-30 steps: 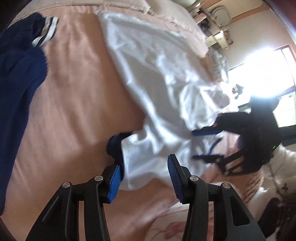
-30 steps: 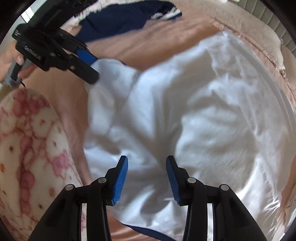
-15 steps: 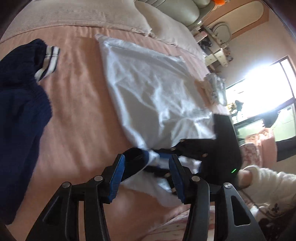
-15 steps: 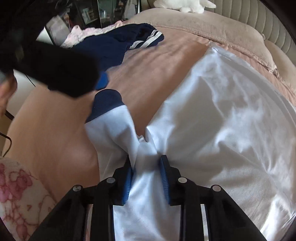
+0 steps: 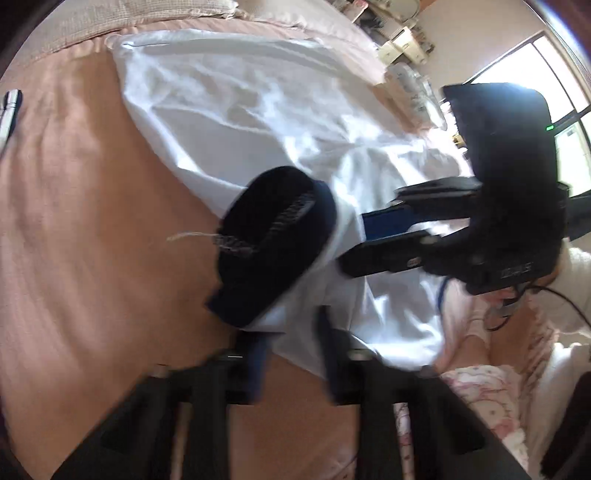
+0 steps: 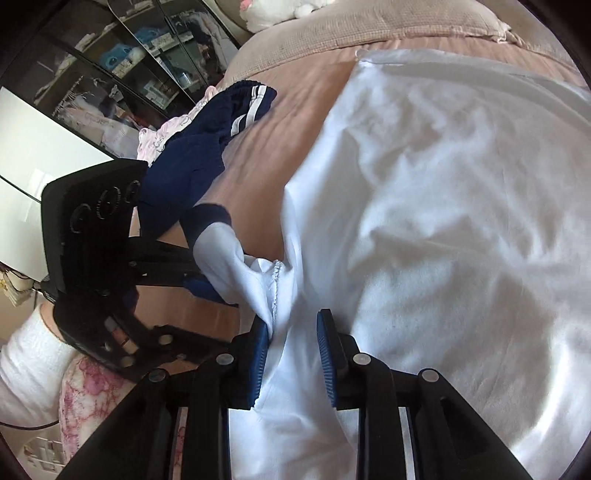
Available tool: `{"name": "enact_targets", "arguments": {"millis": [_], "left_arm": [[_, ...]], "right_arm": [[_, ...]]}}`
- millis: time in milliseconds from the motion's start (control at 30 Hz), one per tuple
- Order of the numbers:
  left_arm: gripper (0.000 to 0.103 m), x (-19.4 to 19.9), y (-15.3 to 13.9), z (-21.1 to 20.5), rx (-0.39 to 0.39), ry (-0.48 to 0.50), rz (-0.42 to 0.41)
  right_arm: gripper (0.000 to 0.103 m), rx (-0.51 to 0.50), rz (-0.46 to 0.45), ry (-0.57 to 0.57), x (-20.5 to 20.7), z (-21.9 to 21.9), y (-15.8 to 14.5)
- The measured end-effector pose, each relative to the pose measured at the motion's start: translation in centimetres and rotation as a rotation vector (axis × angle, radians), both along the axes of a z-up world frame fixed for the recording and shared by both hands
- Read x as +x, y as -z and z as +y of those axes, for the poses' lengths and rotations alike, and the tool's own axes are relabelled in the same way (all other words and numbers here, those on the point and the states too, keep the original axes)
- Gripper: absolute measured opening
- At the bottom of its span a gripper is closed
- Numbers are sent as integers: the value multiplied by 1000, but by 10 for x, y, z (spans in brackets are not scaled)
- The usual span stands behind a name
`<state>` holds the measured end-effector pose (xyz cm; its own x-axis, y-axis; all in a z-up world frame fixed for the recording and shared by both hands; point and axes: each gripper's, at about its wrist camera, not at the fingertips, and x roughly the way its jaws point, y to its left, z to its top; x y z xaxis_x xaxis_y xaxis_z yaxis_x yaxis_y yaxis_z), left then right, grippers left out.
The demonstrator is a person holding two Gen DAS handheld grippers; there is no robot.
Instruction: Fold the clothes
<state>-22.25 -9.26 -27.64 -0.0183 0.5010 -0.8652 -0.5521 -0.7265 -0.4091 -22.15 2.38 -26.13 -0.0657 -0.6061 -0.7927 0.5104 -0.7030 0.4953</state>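
A white shirt (image 5: pixel 258 103) (image 6: pixel 443 221) lies spread on the pink bed cover (image 5: pixel 92 221). Its sleeve ends in a navy cuff (image 5: pixel 273 236) (image 6: pixel 207 221), which stands raised off the bed. My left gripper (image 5: pixel 291 332) (image 6: pixel 210 280) is shut on the white part of that sleeve, just below the cuff; this view is blurred. My right gripper (image 6: pixel 291 325) (image 5: pixel 351 243) holds bunched shirt fabric at the base of the sleeve. Its jaws are opening slightly, with the fabric still pressed between the pads. The two grippers are close together.
A navy garment with white stripes (image 6: pixel 192 155) and a pink one (image 6: pixel 162 136) lie at the bed's far left. Beige pillows (image 6: pixel 369 26) and a plush toy (image 6: pixel 280 11) sit at the head. A dark glass cabinet (image 6: pixel 129 55) stands behind. The person's white sleeve (image 6: pixel 26 354) is low left.
My left gripper came down over the sleeve and closed on it, and the cuff now stands up. My right gripper closed on the fabric by the sleeve's base. Both moved closer together.
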Motion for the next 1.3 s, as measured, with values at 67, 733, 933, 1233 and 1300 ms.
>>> {"name": "enact_targets", "arguments": {"millis": [67, 733, 933, 1233, 1300], "left_arm": [[2, 6, -8, -11, -8, -11, -7], [9, 24, -16, -127, 87, -256, -27], [33, 8, 5, -96, 191, -193, -94], [3, -9, -21, -80, 170, -229, -55], [3, -4, -34, -75, 166, -184, -22]], "right_arm": [[25, 10, 33, 20, -3, 4, -9], [25, 357, 346, -104, 9, -85, 7], [27, 245, 198, -75, 5, -28, -14], [51, 366, 267, -323, 77, -60, 20], [30, 348, 261, -289, 76, -55, 18]]}}
